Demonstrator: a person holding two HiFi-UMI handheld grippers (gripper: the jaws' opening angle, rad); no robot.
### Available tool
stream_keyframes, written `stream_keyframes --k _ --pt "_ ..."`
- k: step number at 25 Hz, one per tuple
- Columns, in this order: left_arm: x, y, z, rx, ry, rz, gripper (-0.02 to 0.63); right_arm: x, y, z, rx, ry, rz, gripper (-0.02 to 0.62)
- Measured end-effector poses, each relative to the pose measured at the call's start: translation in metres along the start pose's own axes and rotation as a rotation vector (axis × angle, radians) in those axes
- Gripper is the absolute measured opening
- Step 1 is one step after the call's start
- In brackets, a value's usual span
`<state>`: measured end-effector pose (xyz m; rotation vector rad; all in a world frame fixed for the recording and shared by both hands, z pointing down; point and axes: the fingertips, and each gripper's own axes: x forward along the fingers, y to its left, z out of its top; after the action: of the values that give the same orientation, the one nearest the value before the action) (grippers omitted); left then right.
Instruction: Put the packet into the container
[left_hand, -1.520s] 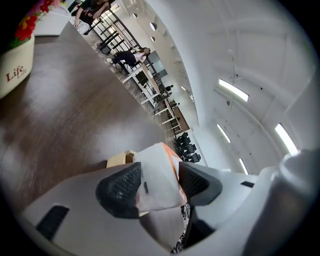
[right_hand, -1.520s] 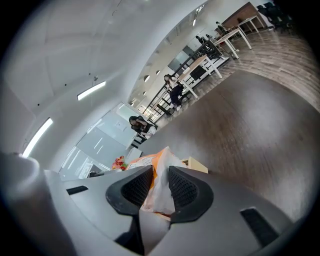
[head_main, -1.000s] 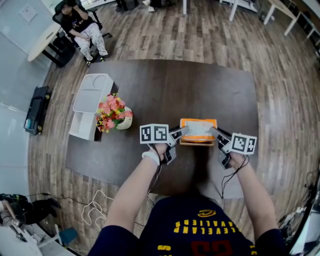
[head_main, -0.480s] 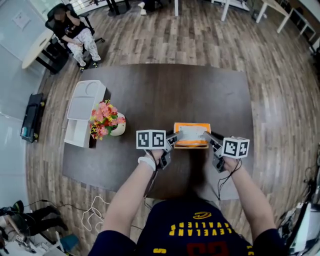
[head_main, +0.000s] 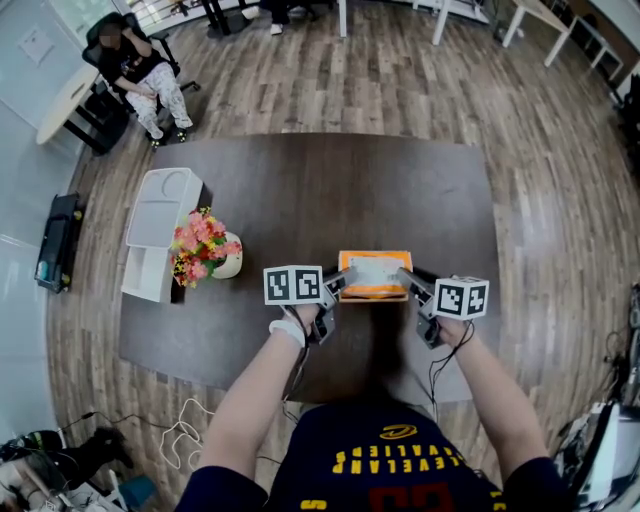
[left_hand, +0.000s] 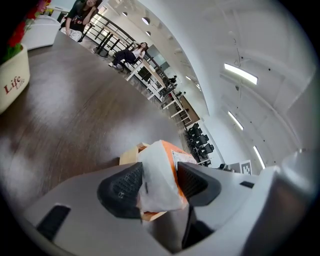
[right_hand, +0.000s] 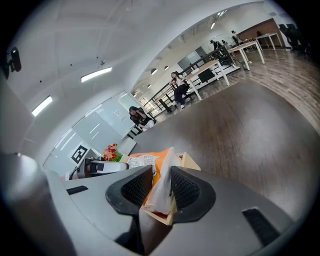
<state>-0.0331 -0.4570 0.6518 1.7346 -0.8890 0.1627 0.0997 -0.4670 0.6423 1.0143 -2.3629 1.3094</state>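
In the head view, a dark worktop is seen from above, with an orange and white packet held near its front edge over a light wooden container, of which only a thin strip is shown below the packet. The packet's left end is met by the left hand-held gripper and its right end by the right hand-held gripper, each carried in one hand. How deep the packet sits in the container cannot be told from above. A flowerpot with pink and orange flowers is placed well to the left, just beside a white bin, and a seated person is seen on the floor beyond the worktop's far corner. In the left gripper view, the left hand-held gripper is shown closed on the packet: its jaws have just been closing, and the crumpled white end is pressed between both pads. A corner of the container is visible just beneath the packet, and the flowerpot is seen at the left edge. In the right gripper view, the right hand-held gripper is shown clamped on the packet's thin sealed end, pinched narrowly between the pads. The container's rim is seen directly under that end, with the packet stretched across it towards the other gripper.
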Motion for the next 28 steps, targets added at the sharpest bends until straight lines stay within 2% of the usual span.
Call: stream_keyframes --k 5,10,13,15,19,22,23,25,28 --pt "-0.003 -0.006 0.003 0.009 -0.008 -0.002 0.219 -0.005 0.005 0.006 0.017 -0.019 0.008 0.106" --pt "-0.006 -0.009 0.007 -0.07 -0.044 -0.072 0.219 -0.016 0.024 0.025 -0.007 -0.077 0.012 0.106" --pt "-0.003 -0.007 0.001 -0.085 -0.034 -0.065 0.219 -0.014 0.018 0.021 0.007 -0.065 -0.002 0.104" --pt "0.001 -0.006 -0.002 -0.06 -0.013 -0.039 0.219 -0.016 0.016 0.02 -0.006 -0.061 -0.007 0.104" --pt "0.002 -0.002 0.0 0.069 0.004 0.06 0.219 -0.017 0.019 0.018 -0.088 -0.037 -0.028 0.104" --pt "-0.007 0.001 0.01 0.056 -0.027 0.063 0.219 -0.012 0.025 0.012 -0.186 0.002 -0.055 0.106" --pt "-0.01 0.004 0.012 0.054 -0.033 0.067 0.219 -0.009 0.03 0.01 -0.22 0.021 -0.049 0.111" --pt "-0.017 0.01 0.01 0.05 -0.036 0.076 0.219 -0.006 0.033 0.008 -0.244 0.04 -0.05 0.173" --pt "-0.024 0.013 0.001 0.033 -0.045 0.072 0.219 -0.014 0.026 0.017 -0.223 -0.006 -0.096 0.222"
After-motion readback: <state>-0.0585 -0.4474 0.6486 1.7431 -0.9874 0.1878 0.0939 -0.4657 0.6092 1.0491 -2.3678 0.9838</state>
